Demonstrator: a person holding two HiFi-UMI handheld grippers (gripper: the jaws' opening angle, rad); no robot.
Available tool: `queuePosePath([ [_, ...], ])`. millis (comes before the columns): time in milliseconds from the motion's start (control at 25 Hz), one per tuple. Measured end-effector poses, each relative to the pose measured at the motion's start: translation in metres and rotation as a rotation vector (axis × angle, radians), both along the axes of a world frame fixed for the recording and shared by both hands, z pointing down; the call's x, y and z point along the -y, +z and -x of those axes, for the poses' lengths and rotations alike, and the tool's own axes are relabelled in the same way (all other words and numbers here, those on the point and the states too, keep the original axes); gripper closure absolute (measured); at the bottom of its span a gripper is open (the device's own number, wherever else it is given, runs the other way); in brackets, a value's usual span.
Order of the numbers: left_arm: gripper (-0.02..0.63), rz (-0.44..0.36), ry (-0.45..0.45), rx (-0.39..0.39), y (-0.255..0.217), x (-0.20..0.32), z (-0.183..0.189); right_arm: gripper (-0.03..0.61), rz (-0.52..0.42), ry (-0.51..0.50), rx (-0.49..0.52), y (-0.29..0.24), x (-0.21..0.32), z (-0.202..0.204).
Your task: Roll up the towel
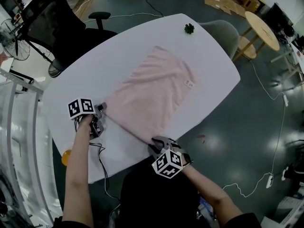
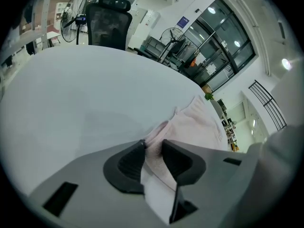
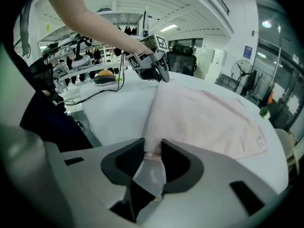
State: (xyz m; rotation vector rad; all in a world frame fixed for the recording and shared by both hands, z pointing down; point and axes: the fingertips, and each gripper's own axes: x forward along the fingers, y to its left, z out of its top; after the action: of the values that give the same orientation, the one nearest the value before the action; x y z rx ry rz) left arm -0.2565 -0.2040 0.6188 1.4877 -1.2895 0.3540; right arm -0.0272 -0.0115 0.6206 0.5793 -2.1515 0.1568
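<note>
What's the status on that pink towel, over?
Left gripper shut on towel near corner; right gripper shut on the other. Towel flat on table, unrolled. Small plant far off, nothing in the way.
</note>
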Motion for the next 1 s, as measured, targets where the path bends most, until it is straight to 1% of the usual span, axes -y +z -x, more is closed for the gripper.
queuePosePath([
  [80, 0.493, 0.007, -0.009, -0.001, 0.000, 0.001, 0.000, 0.459, 0.012, -0.003, 0.006, -0.002, 0.001, -0.001],
  [160, 0.525, 0.013, -0.013, -0.002, -0.001, 0.001, 0.001, 0.470, 0.018, -0.005, 0.011, -0.005, 0.001, -0.001],
  [240, 0.540, 0.013, -0.008, 0.003, -0.003, -0.001, 0.001, 0.484, 0.013, -0.007, 0.017, -0.010, 0.001, -0.001],
  [480, 0.543, 0.007, 0.036, 0.010, -0.009, -0.005, 0.003, 0.500, -0.009, 0.004, 0.039, -0.032, 0.002, -0.002],
  [640, 0.543, -0.003, 0.062, 0.011, -0.017, -0.010, 0.010, 0.505, -0.029, 0.012, 0.054, -0.045, -0.001, 0.003],
  [800, 0.543, -0.010, 0.065, 0.019, -0.023, -0.023, 0.023, 0.506, -0.020, 0.009, 0.084, -0.053, -0.015, 0.016],
  [1000, 0.543, 0.015, 0.052, 0.038, -0.019, -0.049, 0.045, 0.508, 0.000, -0.028, 0.105, -0.051, -0.043, 0.040],
])
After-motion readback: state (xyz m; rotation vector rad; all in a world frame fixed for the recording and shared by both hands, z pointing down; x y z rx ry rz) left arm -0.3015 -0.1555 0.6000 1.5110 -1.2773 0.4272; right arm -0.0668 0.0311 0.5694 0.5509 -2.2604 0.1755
